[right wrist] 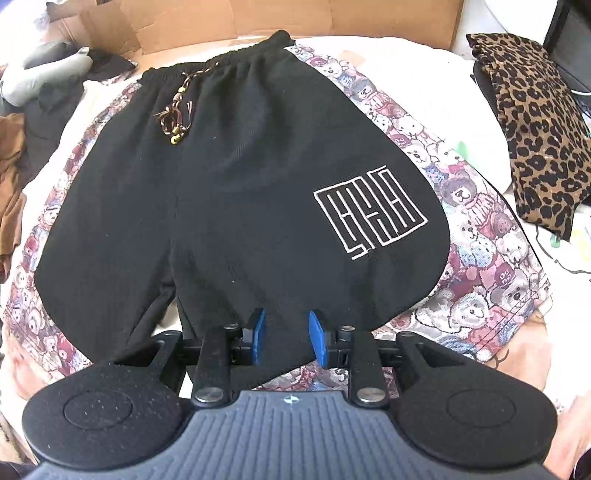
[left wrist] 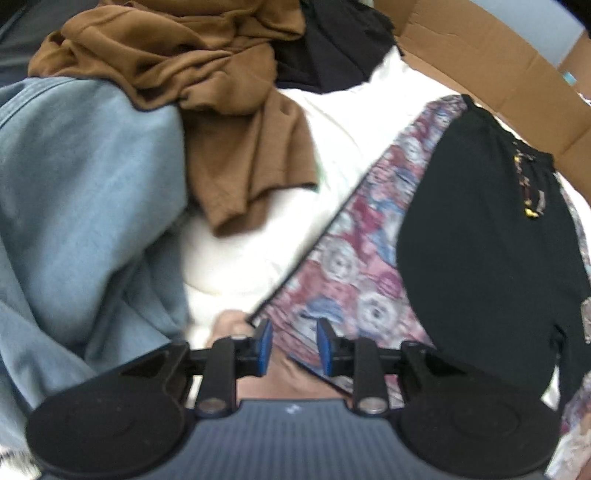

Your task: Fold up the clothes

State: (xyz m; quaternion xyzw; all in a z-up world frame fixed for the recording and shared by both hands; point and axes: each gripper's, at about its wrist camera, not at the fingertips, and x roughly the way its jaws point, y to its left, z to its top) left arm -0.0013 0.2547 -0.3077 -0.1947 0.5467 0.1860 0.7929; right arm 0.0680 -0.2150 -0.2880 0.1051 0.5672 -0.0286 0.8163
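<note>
Black shorts [right wrist: 236, 192] with teddy-bear print side panels [right wrist: 476, 266], a beaded drawstring [right wrist: 177, 110] and a white emblem [right wrist: 369, 210] lie flat on a white bed, waistband far. My right gripper [right wrist: 286, 338] is open, its blue pads over the hem of the right leg. In the left wrist view the shorts [left wrist: 480, 229] lie to the right, and my left gripper [left wrist: 293, 343] is open over the bear-print edge [left wrist: 351, 266] at the left leg's hem corner.
A brown garment [left wrist: 221, 92], a light blue garment [left wrist: 81, 206] and a dark one [left wrist: 332, 44] are piled left of the shorts. A leopard-print cloth [right wrist: 535, 125] lies at the right. Cardboard [right wrist: 295, 18] stands behind the bed.
</note>
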